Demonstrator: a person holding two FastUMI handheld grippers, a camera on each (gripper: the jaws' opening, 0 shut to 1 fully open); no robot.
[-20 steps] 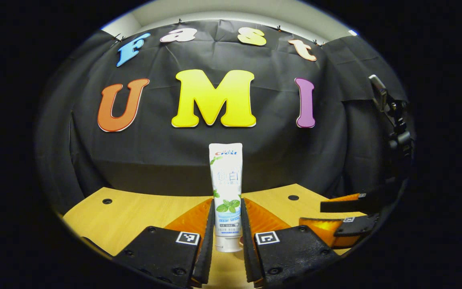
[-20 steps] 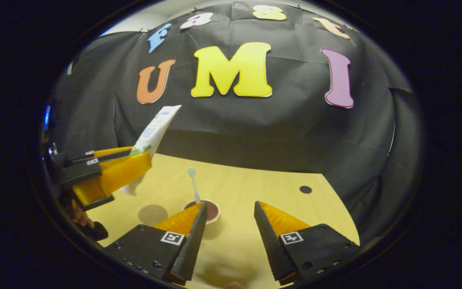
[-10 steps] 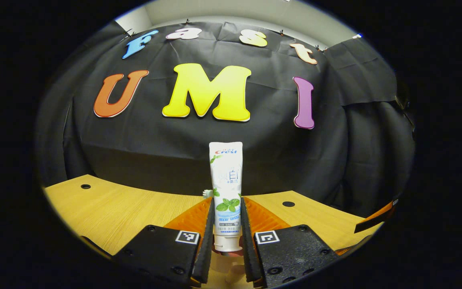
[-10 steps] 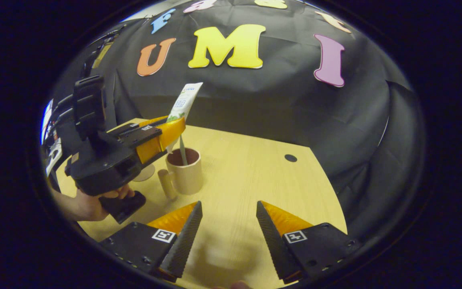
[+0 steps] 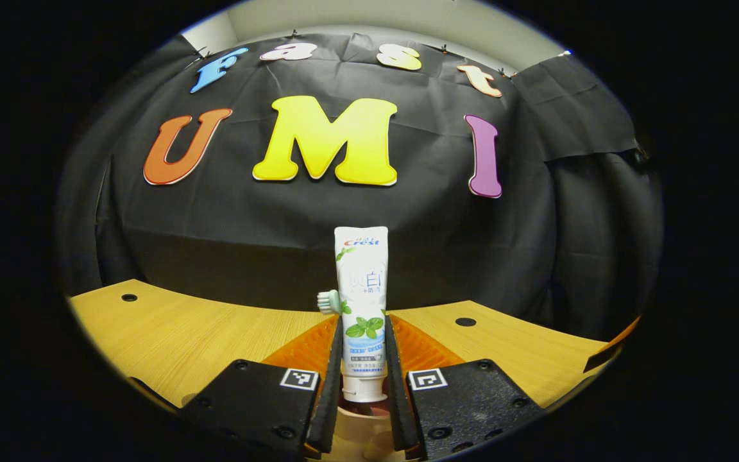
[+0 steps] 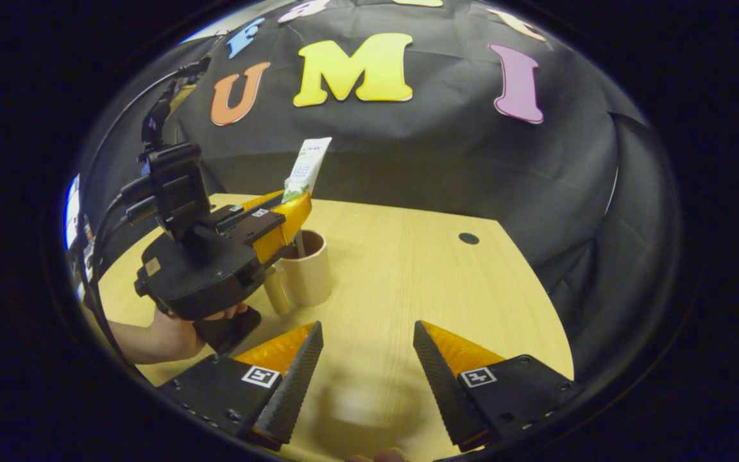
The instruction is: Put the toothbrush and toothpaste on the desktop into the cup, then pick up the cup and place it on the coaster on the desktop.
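My left gripper (image 5: 362,359) is shut on a white toothpaste tube (image 5: 362,301), held upright with its cap end down. Just under the cap lies the rim of the tan cup (image 5: 360,414). A toothbrush head (image 5: 328,300) pokes up beside the tube. In the right gripper view the tan cup (image 6: 308,273) with its handle stands on the wooden desk (image 6: 408,276), and the left gripper (image 6: 289,215) holds the toothpaste tube (image 6: 305,170) right over the cup's mouth. My right gripper (image 6: 366,353) hangs open above the near desk with nothing between its fingers.
A person's hand (image 6: 170,324) grips the left gripper's handle at the desk's left side. A round hole (image 6: 469,239) marks the desk's far right, and further holes (image 5: 129,298) sit near the back edge. Black cloth walls close off the back and right.
The left gripper has carried the toothpaste over the cup and lowered it toward the mouth. The right gripper has drawn back from the cup, still open.
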